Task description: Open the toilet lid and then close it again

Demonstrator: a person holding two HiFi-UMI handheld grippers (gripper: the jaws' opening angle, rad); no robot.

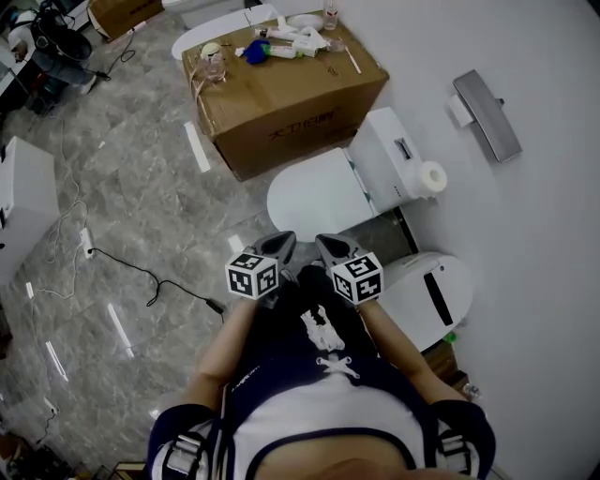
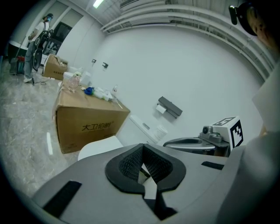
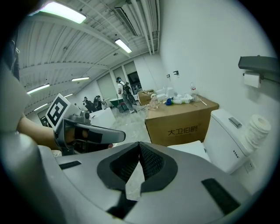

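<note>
While left tool [image 1: 279,247] and right tool [image 1: 332,247] hover side by side mid-frame, both closed, empty, toilet lid [image 1: 314,197] down just above.

cardboard box [image 1: 291,94]: clutter [image 1: 295,42] on top | paper roll [image 1: 432,176]: by wall [image 1: 534,56] | black cable [image 1: 131,265]: on marble floor [image 1: 122,178]

Grey left gripper [image 1: 284,242], dark shorts [image 1: 281,339]

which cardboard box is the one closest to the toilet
The big cardboard box with bottles and clutter on top, which stands right beside the toilet. The other box sits much farther off across the floor.
</note>
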